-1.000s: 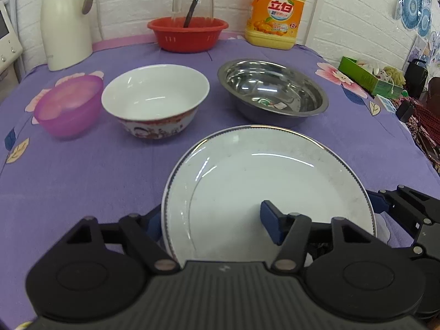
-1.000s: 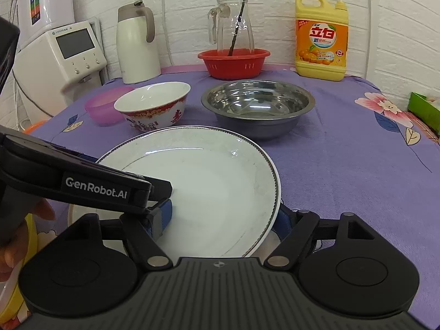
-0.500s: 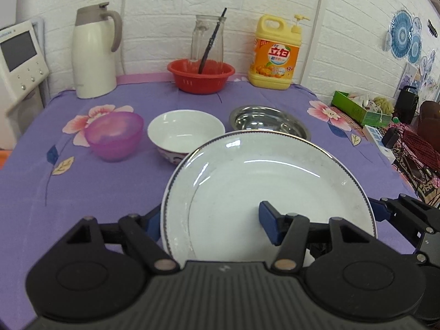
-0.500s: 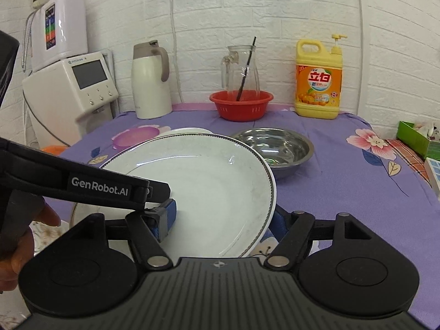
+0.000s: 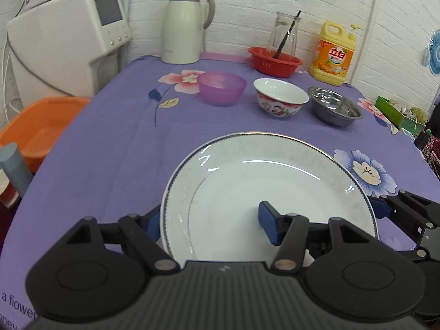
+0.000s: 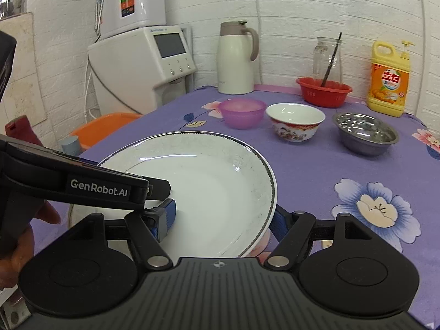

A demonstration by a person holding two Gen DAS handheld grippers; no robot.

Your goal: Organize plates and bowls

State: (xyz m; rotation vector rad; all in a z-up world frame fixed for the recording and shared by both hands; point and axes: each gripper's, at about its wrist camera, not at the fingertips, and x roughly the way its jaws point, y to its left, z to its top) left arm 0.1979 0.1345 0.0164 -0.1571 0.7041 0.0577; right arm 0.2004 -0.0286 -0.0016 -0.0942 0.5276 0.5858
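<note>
A large white plate (image 5: 261, 181) with a dark patterned rim hangs above the purple tablecloth (image 5: 132, 148), carried by both grippers. My left gripper (image 5: 210, 220) is shut on its left rim, one blue pad under the edge and one on the inner face. My right gripper (image 6: 222, 217) is shut on the plate (image 6: 209, 176) at its right rim in the same way. Beyond it stand a purple plastic bowl (image 5: 222, 88), a white ceramic bowl (image 5: 280, 101) with red pattern, and a steel bowl (image 5: 334, 110) in a row.
At the back of the table stand a white thermos jug (image 5: 183, 27), a red basket (image 5: 275, 62) holding a glass jug, and a yellow detergent bottle (image 5: 334, 55). A white appliance (image 5: 68, 35) and an orange basin (image 5: 35, 129) sit off the table's left edge.
Both grippers have carried the plate back and to the left, away from the bowls, which now look smaller and farther. The white appliance and the orange basin have come into view.
</note>
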